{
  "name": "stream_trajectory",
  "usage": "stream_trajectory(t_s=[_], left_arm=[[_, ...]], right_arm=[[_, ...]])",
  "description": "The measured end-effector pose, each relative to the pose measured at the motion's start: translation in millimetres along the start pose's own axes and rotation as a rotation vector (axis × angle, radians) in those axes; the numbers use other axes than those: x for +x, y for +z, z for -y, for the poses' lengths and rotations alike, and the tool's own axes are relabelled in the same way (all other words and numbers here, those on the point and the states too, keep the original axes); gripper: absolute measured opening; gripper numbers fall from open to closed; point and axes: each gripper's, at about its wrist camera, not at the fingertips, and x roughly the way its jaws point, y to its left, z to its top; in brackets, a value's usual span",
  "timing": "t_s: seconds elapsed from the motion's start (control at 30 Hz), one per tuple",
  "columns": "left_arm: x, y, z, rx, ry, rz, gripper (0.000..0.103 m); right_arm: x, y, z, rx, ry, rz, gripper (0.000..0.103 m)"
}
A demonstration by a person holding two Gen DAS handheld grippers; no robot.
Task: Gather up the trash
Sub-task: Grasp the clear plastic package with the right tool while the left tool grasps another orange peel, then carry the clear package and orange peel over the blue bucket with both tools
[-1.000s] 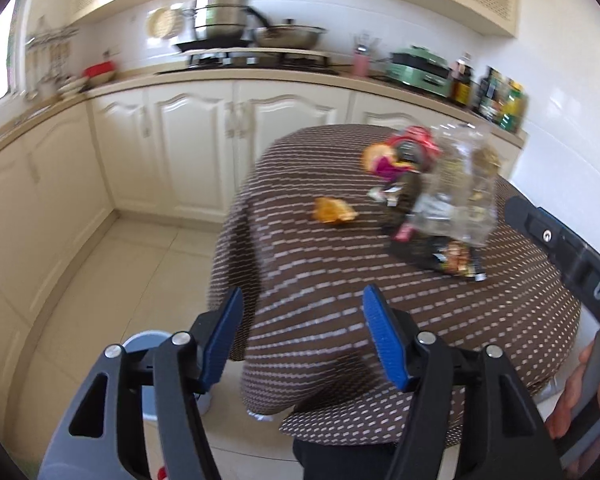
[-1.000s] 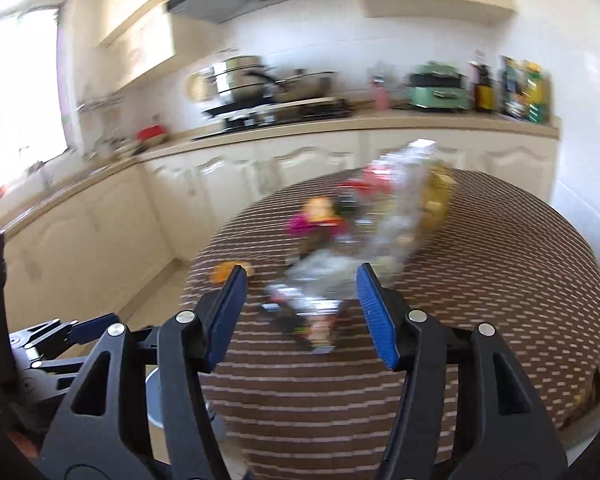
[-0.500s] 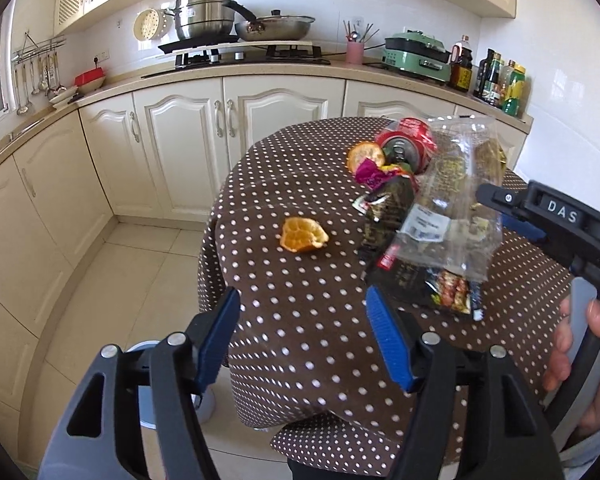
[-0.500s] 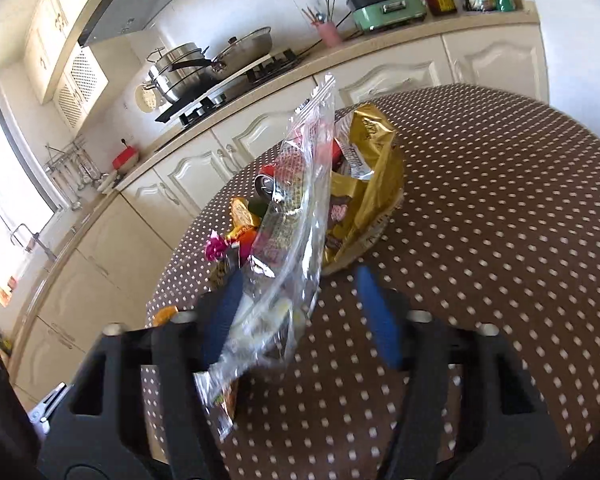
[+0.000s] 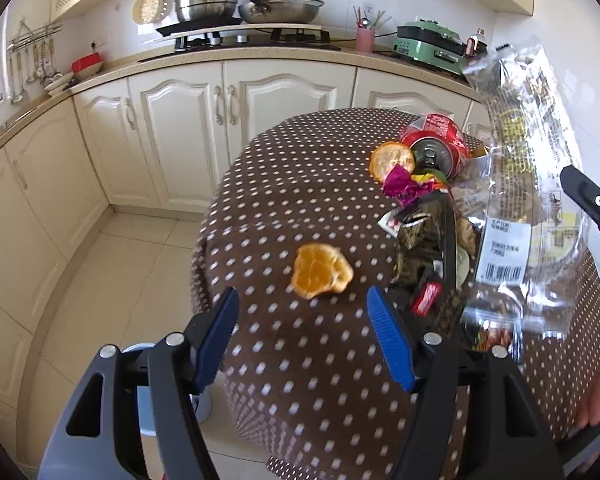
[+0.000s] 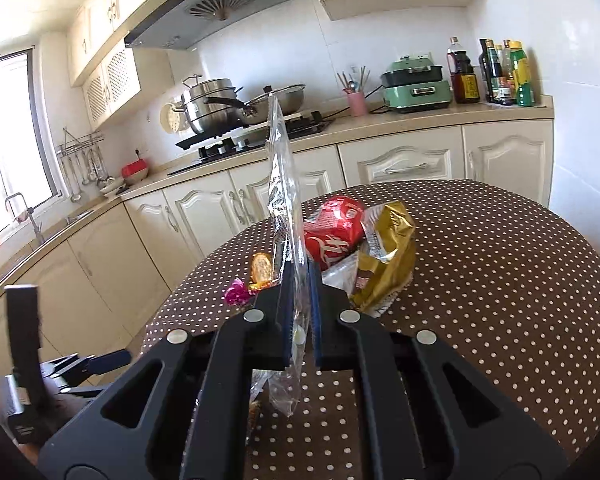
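Observation:
Trash lies on a round table with a brown dotted cloth point(image 5: 300, 360): an orange peel point(image 5: 320, 270), a second peel point(image 5: 392, 160), a crushed red can point(image 5: 440, 148), a pink wrapper point(image 5: 400, 186), dark wrappers point(image 5: 424, 240) and a gold bag point(image 6: 388, 256). My right gripper point(image 6: 300, 300) is shut on a clear plastic bag point(image 6: 284, 200) and holds it upright above the table; the bag also shows in the left wrist view point(image 5: 520, 200). My left gripper point(image 5: 300, 320) is open and empty, just short of the near orange peel.
A blue-rimmed bin point(image 5: 140, 396) stands on the floor below the table's left edge. Cream cabinets point(image 5: 180, 120) and a counter with pots point(image 5: 208, 0), a green appliance point(image 6: 416, 82) and bottles point(image 6: 500, 72) run behind. A white wall is to the right.
My right gripper has closed on the clear plastic bag and lifted it upright. My left gripper has moved forward over the table edge toward the near orange peel, still open.

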Motion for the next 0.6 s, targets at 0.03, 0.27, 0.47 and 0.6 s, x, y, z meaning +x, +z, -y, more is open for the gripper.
stream_trajectory(t_s=[0.03,0.27,0.47,0.6], left_arm=[[3.6,2.4,1.4,0.002,0.004,-0.004,0.066],[26.1,13.3,10.1,0.039,0.068,-0.034,0.034],[9.1,14.8,-0.9,-0.029,-0.011,0.007,0.033],[-11.8,13.3,-9.7,-0.041,-0.012,0.053,0.033]], right_arm=[[1.8,0.9,-0.1,0.002,0.007,0.001,0.007],[17.3,3.4,-5.0,-0.005,0.022,-0.007,0.007],[9.2,9.3,-7.7,-0.006,0.030,0.026,0.007],[-1.9,14.5,-21.7,-0.026,0.052,0.047,0.007]])
